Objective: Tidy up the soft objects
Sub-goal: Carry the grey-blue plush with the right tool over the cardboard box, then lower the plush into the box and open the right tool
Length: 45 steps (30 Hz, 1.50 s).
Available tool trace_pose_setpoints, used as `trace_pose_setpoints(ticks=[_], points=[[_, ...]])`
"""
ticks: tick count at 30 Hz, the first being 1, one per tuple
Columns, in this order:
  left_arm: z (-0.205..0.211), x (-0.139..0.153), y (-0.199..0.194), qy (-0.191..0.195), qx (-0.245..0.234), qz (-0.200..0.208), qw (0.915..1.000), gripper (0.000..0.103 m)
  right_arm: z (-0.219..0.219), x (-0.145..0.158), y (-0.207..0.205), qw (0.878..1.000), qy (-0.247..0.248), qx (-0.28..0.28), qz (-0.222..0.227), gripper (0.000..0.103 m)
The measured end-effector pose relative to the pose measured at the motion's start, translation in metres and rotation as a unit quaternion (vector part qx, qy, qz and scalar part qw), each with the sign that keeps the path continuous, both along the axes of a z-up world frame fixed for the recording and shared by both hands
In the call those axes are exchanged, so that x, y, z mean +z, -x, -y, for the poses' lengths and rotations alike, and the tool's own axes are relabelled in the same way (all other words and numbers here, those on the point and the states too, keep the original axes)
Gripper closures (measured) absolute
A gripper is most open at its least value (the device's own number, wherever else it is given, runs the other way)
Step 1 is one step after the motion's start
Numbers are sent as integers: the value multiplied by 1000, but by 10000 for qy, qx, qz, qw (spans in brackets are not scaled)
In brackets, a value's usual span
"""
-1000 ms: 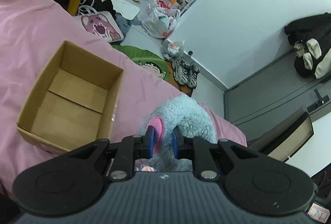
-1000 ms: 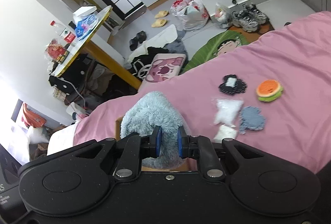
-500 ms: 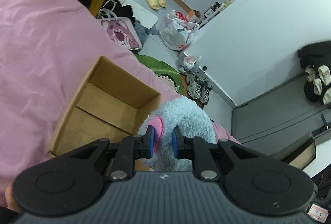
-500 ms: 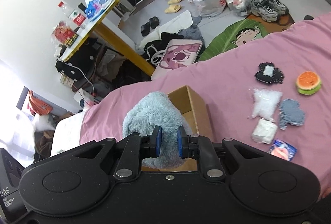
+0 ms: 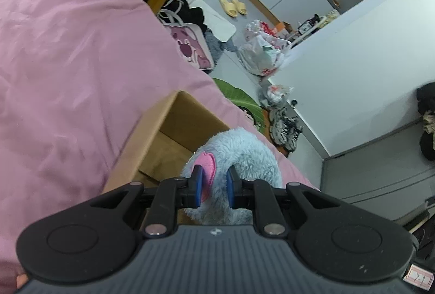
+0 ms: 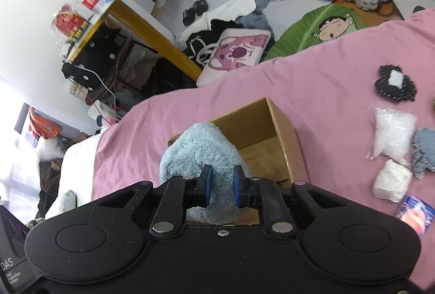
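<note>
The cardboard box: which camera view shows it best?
The right wrist view. There the cardboard box shows its open top, its far walls and its right side, behind the blue plush toy. In the left wrist view the cardboard box shows less, partly hidden by the blue plush toy.

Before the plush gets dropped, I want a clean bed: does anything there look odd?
Nothing damaged or spilled. Both tongs, left and right, grip the blue plush over the box; small soft items lie loose beside it.

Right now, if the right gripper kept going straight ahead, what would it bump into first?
Probably the box: the right gripper, shut on the blue plush, points at its open top, though depth is unclear.
</note>
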<state>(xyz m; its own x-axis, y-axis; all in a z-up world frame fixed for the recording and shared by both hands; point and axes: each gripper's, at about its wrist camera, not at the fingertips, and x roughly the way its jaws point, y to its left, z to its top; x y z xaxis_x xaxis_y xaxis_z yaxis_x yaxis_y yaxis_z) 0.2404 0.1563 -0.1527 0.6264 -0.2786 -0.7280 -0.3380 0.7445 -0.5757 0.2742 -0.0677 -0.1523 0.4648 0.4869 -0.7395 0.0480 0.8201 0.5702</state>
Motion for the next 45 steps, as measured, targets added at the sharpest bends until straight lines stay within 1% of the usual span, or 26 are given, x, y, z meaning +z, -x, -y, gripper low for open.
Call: trace_pose_setpoints(ticks=[6,10,12,14,15,17,19,20,21,22,24,26,28,29,30,31,32,33,34,36,38,40,43,45], points=[[-10,-12,-10,-48,180,-102,9998,86,-11,-13,-15,9998,-10,101,-167,87],[-11,-16,-13,-125,228,-89,9996,86,-17,-16,-22,9997,-4,149,-182,87],[-13,-17,-15,-125,277,-109,9995,86,-20,-16,-24,9997,2,226,-116,80],[-14,-18,-17,-136,310,-131,9993,84,-22,-17,-24,9996,38,227,-167,77],[-14,-17,-17,-150,319,-136,9993,82,-21,-17,-24,9996,-29,230,-189,75],[-13,-14,-16,-226,345,-107,9991,82,-19,-16,-21,9995,-97,226,-204,72],[-13,-11,-15,-240,376,-94,9990,78,-14,-12,-18,9995,-145,217,-183,64],[-13,-9,-14,-270,419,-103,9987,73,-11,-9,-17,9996,-158,203,-147,57],[-12,-6,-13,-315,448,-91,9985,68,-9,-5,-16,9996,-178,197,-108,53],[-11,-3,-10,-369,475,-73,9982,65,-6,-2,-14,9995,-214,198,-76,52],[-8,4,-8,-455,488,-53,9978,54,0,4,-10,9994,-289,173,-64,50],[-4,12,-3,-566,483,-65,9972,50,7,10,-5,9993,-332,144,-20,47],[1,20,2,-623,458,-17,9970,45,13,15,0,9994,-304,131,59,42],[3,23,3,-666,453,-9,9968,38,18,19,4,9995,-286,115,102,38],[6,28,6,-740,467,-10,9962,28,23,21,6,9995,-267,106,129,34],[9,32,10,-819,503,-1,9954,24,26,23,8,9995,-240,109,157,31],[11,35,12,-951,539,-6,9940,19,30,27,11,9996,-186,119,186,26],[14,38,14,-1117,558,-42,9922,17,35,30,14,9996,-109,129,216,22],[17,41,17,-1271,573,-100,9902,17,37,33,15,9996,-24,145,253,20],[19,45,22,-1283,636,-170,9896,17,45,40,22,9990,185,207,356,14],[23,48,29,-1253,672,-196,9897,17,56,45,28,9985,267,203,441,11],[30,53,35,-1385,685,-158,9879,16,66,50,33,9978,355,182,528,9],[43,62,45,-1536,584,-50,9864,16,80,59,39,9973,406,192,586,8],[52,69,49,-1677,543,12,9843,16,90,65,44,9968,404,195,661,4]])
